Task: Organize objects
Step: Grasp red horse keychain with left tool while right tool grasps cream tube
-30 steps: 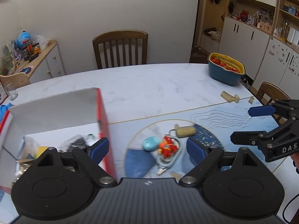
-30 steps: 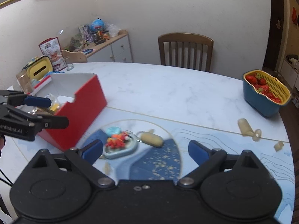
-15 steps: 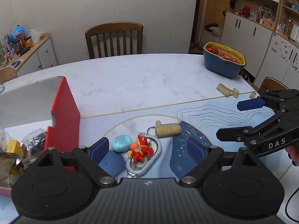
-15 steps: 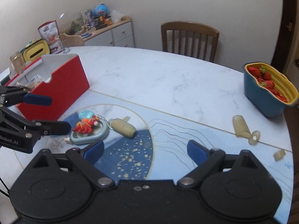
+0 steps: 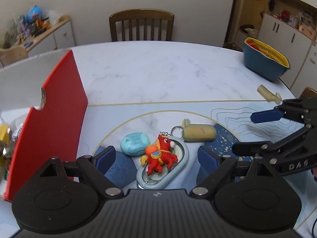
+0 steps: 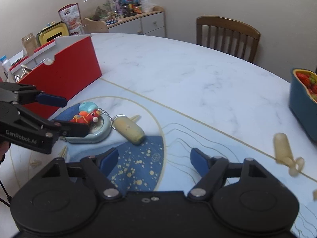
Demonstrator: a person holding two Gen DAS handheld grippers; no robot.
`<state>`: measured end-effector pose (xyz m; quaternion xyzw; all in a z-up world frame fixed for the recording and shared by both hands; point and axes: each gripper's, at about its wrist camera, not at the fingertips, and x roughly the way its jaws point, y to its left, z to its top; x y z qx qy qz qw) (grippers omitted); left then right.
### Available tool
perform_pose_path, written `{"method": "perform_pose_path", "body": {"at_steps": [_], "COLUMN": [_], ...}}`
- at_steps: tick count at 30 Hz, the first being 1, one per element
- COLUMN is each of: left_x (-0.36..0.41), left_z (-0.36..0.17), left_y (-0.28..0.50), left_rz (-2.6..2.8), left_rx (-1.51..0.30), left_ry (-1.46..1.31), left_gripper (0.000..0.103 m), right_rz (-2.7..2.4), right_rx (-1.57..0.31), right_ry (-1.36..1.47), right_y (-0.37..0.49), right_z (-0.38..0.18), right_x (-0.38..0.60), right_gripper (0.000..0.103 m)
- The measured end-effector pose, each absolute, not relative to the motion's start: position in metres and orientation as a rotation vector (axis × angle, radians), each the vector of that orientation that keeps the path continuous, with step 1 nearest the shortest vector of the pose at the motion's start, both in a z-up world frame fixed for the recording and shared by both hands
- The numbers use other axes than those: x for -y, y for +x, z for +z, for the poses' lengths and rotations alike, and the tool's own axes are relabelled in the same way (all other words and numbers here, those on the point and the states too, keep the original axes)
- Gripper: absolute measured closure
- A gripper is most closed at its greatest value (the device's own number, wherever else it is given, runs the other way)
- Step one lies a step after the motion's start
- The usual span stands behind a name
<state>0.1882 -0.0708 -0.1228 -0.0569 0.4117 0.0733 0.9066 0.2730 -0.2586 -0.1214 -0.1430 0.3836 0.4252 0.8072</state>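
Observation:
A red toy horse lies on a pale blue oval case, with a teal pebble-shaped piece to its left and a beige capsule on a key ring behind it. My left gripper hangs open just above the horse and case, one finger on each side, not touching. From the right wrist view the horse sits between the left gripper's fingers. My right gripper is over the blue mat patch, its jaws closing on nothing; the capsule lies just ahead.
A red open box holding several items stands at the left. A blue basket of strawberries sits at the far right edge, and a small beige piece lies near it. A wooden chair stands behind the table.
Both grippers have come down and closer to the pile of small items. The left one shifted from beside the box to over the horse. The right jaws have narrowed.

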Motion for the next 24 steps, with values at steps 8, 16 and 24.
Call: {"method": "perform_pose_path", "body": {"at_steps": [8,16,24], "left_x": [0.069,0.072,0.074], "left_z": [-0.131,-0.134,-0.131], "left_y": [0.189,0.192,0.194], "left_rz": [0.161,0.128,0.118], "left_rx": [-0.853,-0.854,-0.859], "left_ry": [-0.142,-0.130,-0.107], "left_gripper": [0.030,0.052,0.065], "right_rz": [0.983,1.032,1.035], "right_rx": [-0.801,-0.788,-0.777], "right_ry": [-0.358,-0.383,-0.407], "right_y": [0.278,0.281,0.278], "right_z": [-0.134,-0.136,-0.135], "right_x": [0.233,0.218,0.211], "right_gripper": [0.037,0.050,0.073]}}
